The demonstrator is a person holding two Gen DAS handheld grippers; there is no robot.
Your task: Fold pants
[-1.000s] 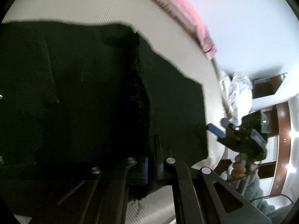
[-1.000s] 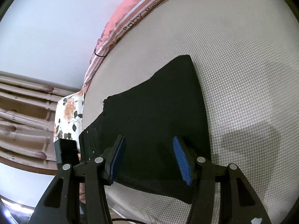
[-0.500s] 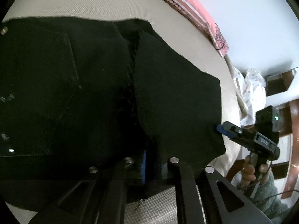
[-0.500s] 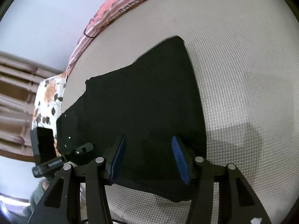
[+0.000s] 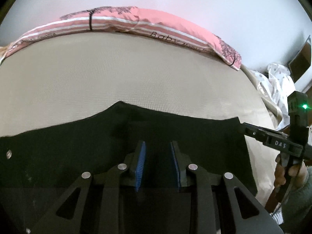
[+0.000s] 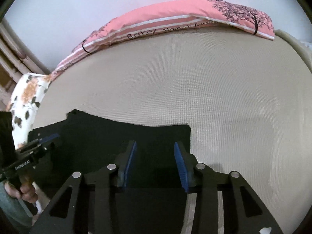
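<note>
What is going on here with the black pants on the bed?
A person is folding black pants on a beige mattress, holding a tool in each hand. The left tool hangs over the cloth with its jaws opening and nothing pinched. The right tool is over the pants' right end, jaws closing, not visibly gripping. A pink pillow lies along the far edge.
</note>
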